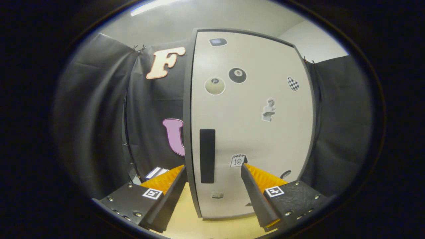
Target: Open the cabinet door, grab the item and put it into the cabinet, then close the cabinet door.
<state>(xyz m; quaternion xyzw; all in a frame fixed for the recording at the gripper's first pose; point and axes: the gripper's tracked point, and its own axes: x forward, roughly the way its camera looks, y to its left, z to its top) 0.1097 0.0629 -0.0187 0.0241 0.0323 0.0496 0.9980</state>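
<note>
A pale cabinet point(252, 126) with a dark frame stands just ahead of me on a light wooden tabletop point(186, 222). Its door is closed and carries several stickers. A dark upright handle point(207, 156) sits near the door's left edge, low down. My gripper point(214, 167) is open, fingers spread wide. The handle and the door's left edge lie between the two fingers, with neither finger touching them. A small white item point(156, 172) with a dark stripe lies on the table to the left of the cabinet, partly hidden behind the left finger point(166, 181).
Black cloth walls close in the booth on the left, behind and to the right of the cabinet. The tabletop shows in a narrow strip under the cabinet's front.
</note>
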